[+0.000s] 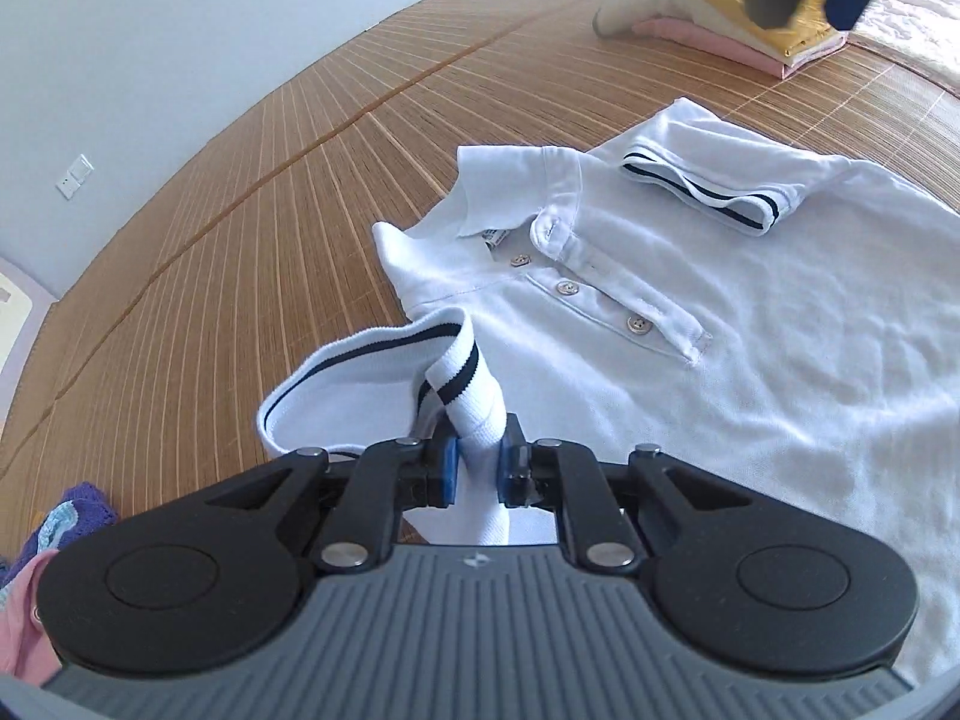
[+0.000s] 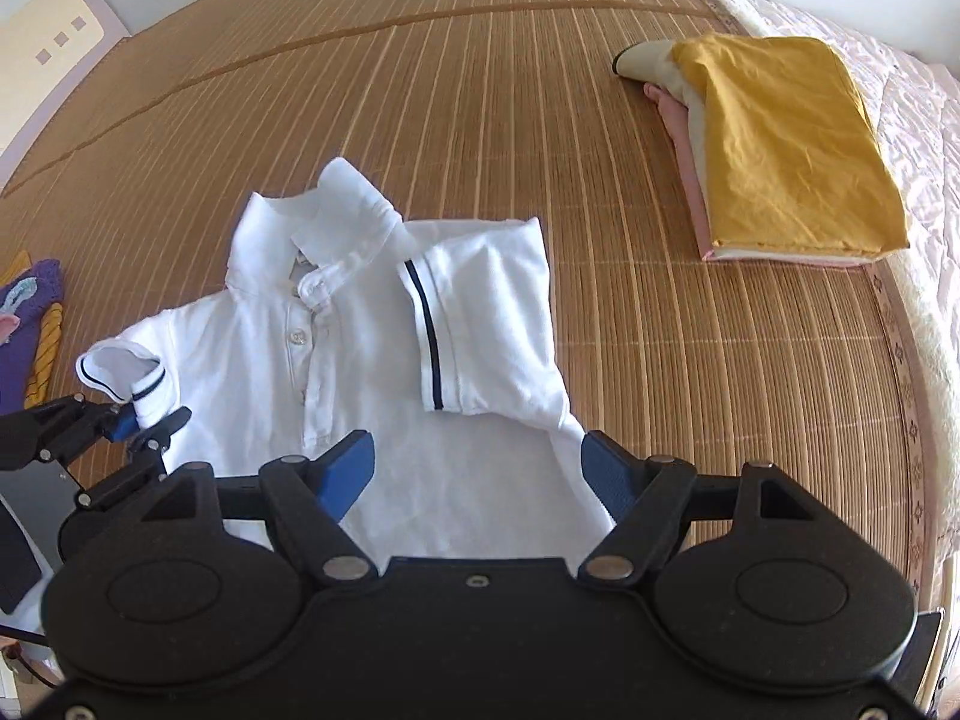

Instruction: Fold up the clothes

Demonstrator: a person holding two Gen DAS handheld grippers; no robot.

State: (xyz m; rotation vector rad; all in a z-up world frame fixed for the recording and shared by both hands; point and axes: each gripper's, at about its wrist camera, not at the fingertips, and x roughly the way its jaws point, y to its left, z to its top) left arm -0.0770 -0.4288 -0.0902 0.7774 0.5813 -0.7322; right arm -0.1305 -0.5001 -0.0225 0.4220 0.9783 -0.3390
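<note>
A white polo shirt [image 1: 690, 324] with navy-striped sleeve cuffs lies face up on a bamboo mat [image 1: 300, 180]; it also shows in the right wrist view [image 2: 360, 360]. My left gripper [image 1: 477, 465] is shut on the near sleeve's cuff [image 1: 462, 372] and holds it lifted off the mat; it also shows in the right wrist view [image 2: 135, 423]. The other sleeve [image 2: 480, 324] lies folded over the chest. My right gripper [image 2: 477, 468] is open and empty above the shirt's lower body.
A stack of folded clothes with a mustard piece on top [image 2: 786, 150] lies at the mat's right, also in the left wrist view [image 1: 732, 18]. A quilted bedspread [image 2: 924, 192] borders the mat. Purple and pink clothes [image 2: 30, 324] lie at the left.
</note>
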